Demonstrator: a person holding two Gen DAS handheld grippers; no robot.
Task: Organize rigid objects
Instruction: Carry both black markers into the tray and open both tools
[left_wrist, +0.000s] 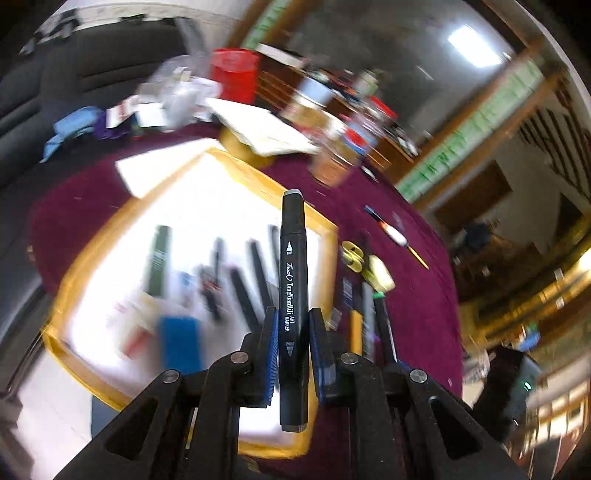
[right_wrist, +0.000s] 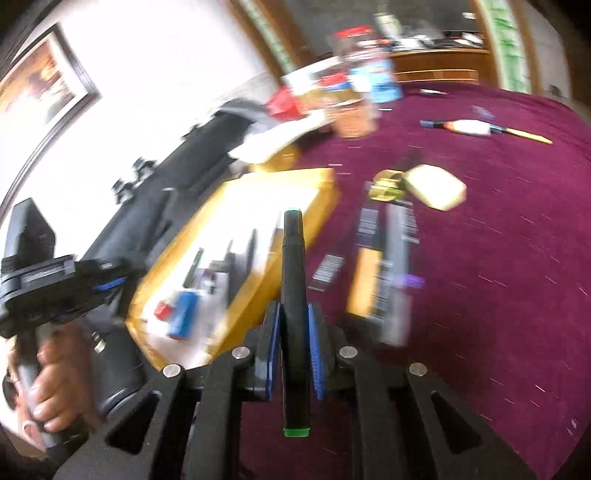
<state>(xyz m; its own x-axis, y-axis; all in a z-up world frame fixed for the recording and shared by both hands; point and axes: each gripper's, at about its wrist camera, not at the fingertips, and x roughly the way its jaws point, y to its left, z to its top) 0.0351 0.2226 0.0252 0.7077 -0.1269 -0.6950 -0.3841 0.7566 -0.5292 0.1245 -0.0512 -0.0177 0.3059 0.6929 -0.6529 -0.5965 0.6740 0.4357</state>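
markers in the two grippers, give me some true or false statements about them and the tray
1. The left gripper is shut on a black art marker. True.
2. The right gripper is empty. False: it is shut on a black marker with a green end cap.
3. The yellow-rimmed tray already holds several dark pens or markers. True.
4. The tablecloth is blue. False: it is dark maroon.
5. A yellow-tipped brush or pen lies inside the tray. False: it lies on the tablecloth, apart from the tray.
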